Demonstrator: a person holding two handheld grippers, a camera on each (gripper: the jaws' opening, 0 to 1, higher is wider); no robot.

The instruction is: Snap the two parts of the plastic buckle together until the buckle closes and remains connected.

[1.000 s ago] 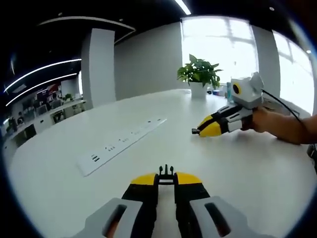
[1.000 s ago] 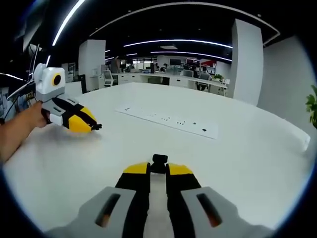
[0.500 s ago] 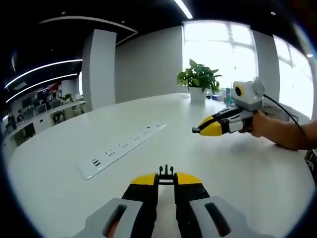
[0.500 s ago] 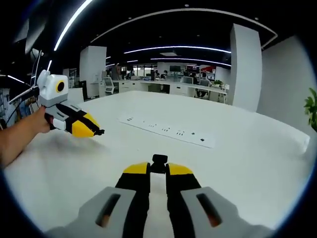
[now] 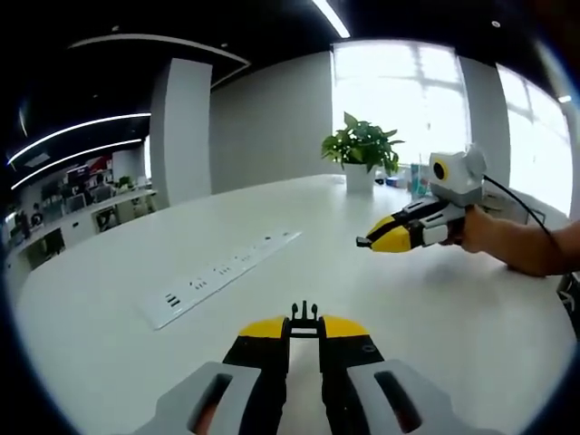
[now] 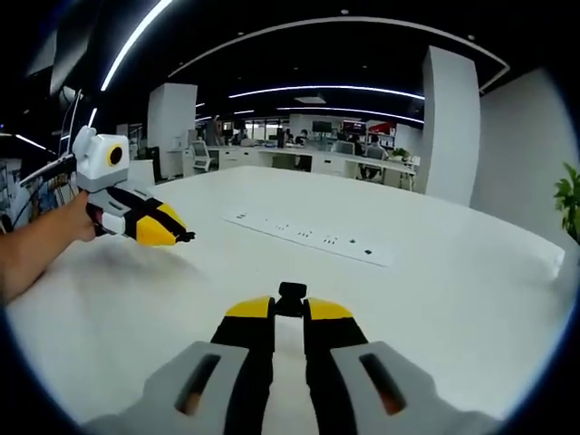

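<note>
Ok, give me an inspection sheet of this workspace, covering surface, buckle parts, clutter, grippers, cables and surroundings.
Surface: large white table, smooth.
Job's things: pronged buckle part in the left gripper; socket buckle part in the right gripper. The two parts are apart, not joined.
Clutter: white power strip lying flat on the table.
Grippers: both held above the table and shut on their parts; each shows in the other's view, a hand behind the right one.
Cables: a dark cable runs back from the right gripper.
Surroundings: potted plant by bright windows; open office with desks and ceiling light strips.
</note>
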